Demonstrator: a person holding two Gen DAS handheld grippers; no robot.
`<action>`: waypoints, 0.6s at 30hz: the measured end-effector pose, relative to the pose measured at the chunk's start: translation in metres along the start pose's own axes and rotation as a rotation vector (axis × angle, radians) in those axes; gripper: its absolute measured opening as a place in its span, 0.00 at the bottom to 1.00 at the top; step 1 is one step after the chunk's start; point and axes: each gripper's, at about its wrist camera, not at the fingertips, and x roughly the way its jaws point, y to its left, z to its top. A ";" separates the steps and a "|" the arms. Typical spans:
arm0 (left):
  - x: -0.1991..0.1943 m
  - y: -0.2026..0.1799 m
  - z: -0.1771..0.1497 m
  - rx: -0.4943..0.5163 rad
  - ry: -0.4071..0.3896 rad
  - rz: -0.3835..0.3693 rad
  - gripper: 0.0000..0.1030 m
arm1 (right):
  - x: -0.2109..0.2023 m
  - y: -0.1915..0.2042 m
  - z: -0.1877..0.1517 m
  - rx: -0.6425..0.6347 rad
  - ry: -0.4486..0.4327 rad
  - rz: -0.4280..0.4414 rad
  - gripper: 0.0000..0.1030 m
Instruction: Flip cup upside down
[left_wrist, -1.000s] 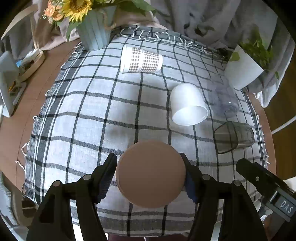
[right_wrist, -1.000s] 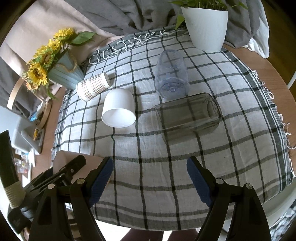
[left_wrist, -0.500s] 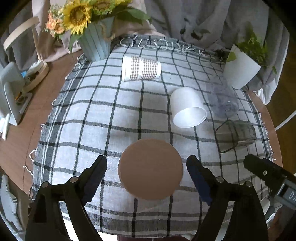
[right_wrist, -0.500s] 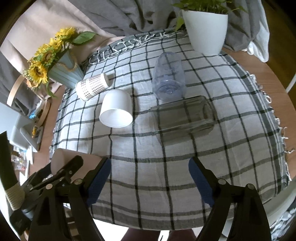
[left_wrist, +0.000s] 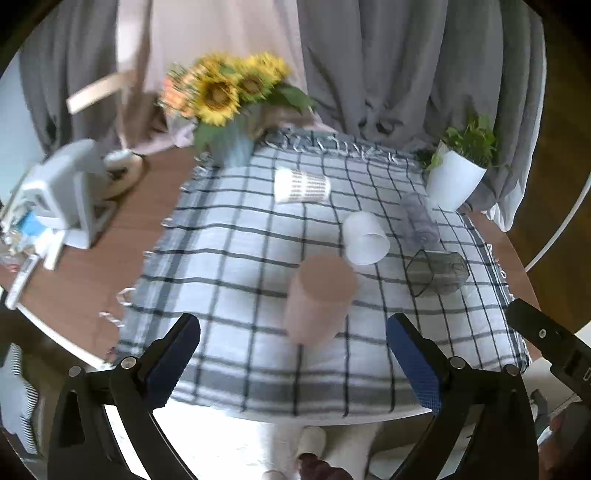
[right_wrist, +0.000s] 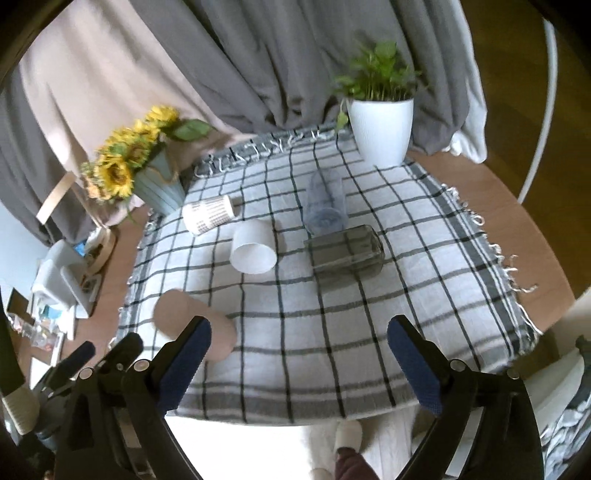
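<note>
A tan cup (left_wrist: 317, 299) stands upside down near the front edge of the checked cloth (left_wrist: 236, 258); it also shows in the right wrist view (right_wrist: 192, 325), partly behind a finger. My left gripper (left_wrist: 291, 354) is open and empty, pulled back from the cup. My right gripper (right_wrist: 299, 358) is open and empty over the front edge of the cloth. A white cup (left_wrist: 364, 240), a patterned paper cup (left_wrist: 301, 186), a clear plastic cup (left_wrist: 419, 221) and a dark glass tumbler (left_wrist: 436, 271) lie on their sides.
A sunflower vase (left_wrist: 229, 107) stands at the back left and a white plant pot (left_wrist: 456, 177) at the back right. A pale device and clutter (left_wrist: 62, 199) sit on the wooden table to the left. Grey curtains hang behind.
My left gripper has opened wide, let go of the tan cup and drawn back and up. The cup now stands free, upside down. My right gripper has also drawn back.
</note>
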 end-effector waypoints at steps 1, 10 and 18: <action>-0.011 0.005 -0.006 0.006 -0.012 0.010 1.00 | -0.008 0.003 -0.007 0.000 -0.013 -0.004 0.94; -0.091 0.035 -0.052 0.019 -0.094 0.026 1.00 | -0.089 0.032 -0.069 -0.031 -0.136 -0.021 0.94; -0.143 0.056 -0.076 -0.047 -0.153 0.007 1.00 | -0.139 0.053 -0.111 -0.055 -0.209 0.001 0.94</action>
